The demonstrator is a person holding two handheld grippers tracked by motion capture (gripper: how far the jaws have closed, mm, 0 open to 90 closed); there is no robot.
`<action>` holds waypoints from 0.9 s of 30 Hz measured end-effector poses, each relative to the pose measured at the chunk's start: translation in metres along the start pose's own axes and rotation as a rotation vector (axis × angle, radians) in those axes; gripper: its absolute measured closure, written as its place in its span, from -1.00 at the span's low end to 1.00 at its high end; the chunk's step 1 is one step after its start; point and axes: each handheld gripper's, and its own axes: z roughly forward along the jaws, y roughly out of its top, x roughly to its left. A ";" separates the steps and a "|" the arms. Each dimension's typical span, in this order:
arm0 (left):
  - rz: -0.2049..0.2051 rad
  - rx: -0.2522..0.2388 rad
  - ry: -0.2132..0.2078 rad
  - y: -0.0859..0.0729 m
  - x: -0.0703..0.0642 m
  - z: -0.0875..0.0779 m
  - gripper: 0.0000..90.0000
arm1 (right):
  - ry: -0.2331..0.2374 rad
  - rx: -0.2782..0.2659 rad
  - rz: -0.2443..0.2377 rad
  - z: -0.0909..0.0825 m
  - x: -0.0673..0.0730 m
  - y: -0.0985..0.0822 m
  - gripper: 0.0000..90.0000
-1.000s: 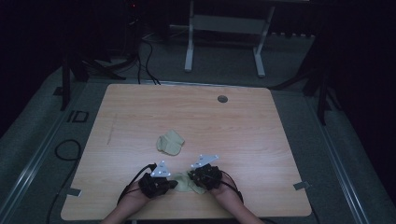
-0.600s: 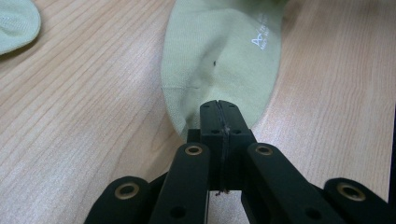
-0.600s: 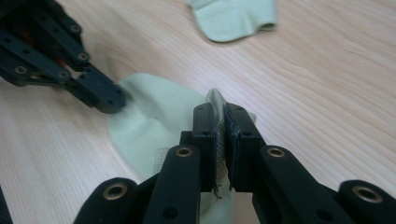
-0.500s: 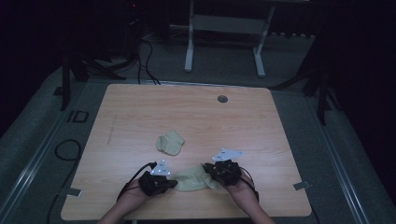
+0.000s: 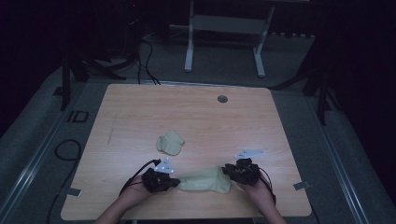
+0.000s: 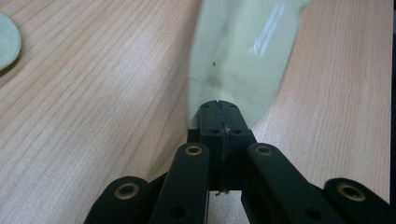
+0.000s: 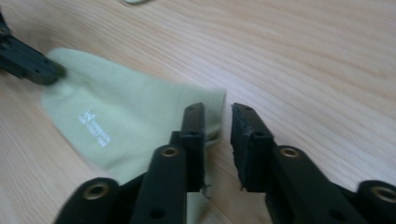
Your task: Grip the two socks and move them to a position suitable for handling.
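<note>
Moved since a second ago: right tongs (image 5: 236, 171) have drawn rightward, away from the left pair, and the near sock (image 5: 205, 179), then bunched between them, now lies stretched out flat.

Left tongs (image 5: 172, 181): clamped tight on the sock's left end, apparently as an anchor for spreading.

Near sock: pale green, flat at the near edge of the tabletop (image 5: 140, 112), between the two tongs.

Right tongs: parted narrowly at the sock's ribbed right edge, one jaw overlapping the cloth; gripping nothing, probably just released.

Second sock (image 5: 170, 142): folded, farther back, left of centre, well apart.
</note>
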 end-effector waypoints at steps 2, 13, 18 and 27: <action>-0.002 -0.003 -0.004 0.001 0.001 0.001 0.99 | -0.017 0.009 0.015 -0.002 -0.006 -0.004 0.57; -0.003 -0.054 -0.021 0.004 -0.001 -0.005 0.37 | -0.010 -0.012 0.010 -0.009 -0.007 -0.002 0.17; -0.012 -0.101 0.025 0.003 -0.004 -0.015 0.11 | 0.004 -0.027 0.001 -0.009 -0.007 0.005 0.03; -0.059 -0.113 0.049 -0.019 0.001 -0.030 0.00 | 0.031 -0.033 -0.055 0.004 -0.003 0.037 -0.09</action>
